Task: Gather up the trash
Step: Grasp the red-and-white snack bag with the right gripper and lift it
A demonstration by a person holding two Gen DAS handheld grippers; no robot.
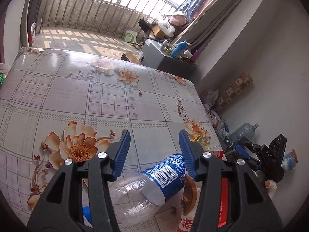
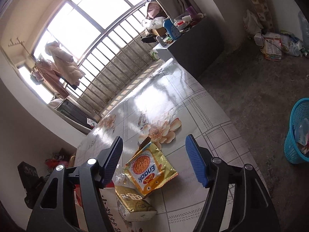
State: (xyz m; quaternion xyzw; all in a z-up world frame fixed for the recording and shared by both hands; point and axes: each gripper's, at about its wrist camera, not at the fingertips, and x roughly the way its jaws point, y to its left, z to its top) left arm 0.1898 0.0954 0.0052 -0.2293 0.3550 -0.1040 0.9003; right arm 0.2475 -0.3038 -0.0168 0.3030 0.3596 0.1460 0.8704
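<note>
On the flowered table [image 1: 81, 89] a clear plastic bottle [image 1: 146, 189] with a blue label is seen lying below the left gripper [image 1: 153, 150], whose jaws are released. The right gripper [image 2: 154, 161] is also parted (nothing gripped), above a yellow snack packet [image 2: 148, 170]. A blue basket [image 2: 297, 131] stands on the floor.

The gold snack packet [image 2: 149, 171] lying on the bench [image 2: 193, 116] carries the brand "Enaak" in blue letters, seen upside down in the right wrist view. The other gripper [image 1: 270, 154], seen from the left wrist, bears the white letters "DAS" on its black body. The clear bottle [image 1: 146, 189] has a blue label with a barcode and small print too fine to read. A white and red packet [image 1: 186, 226] and a gold pouch [image 2: 133, 203] show Chinese characters that cannot be made out
</note>
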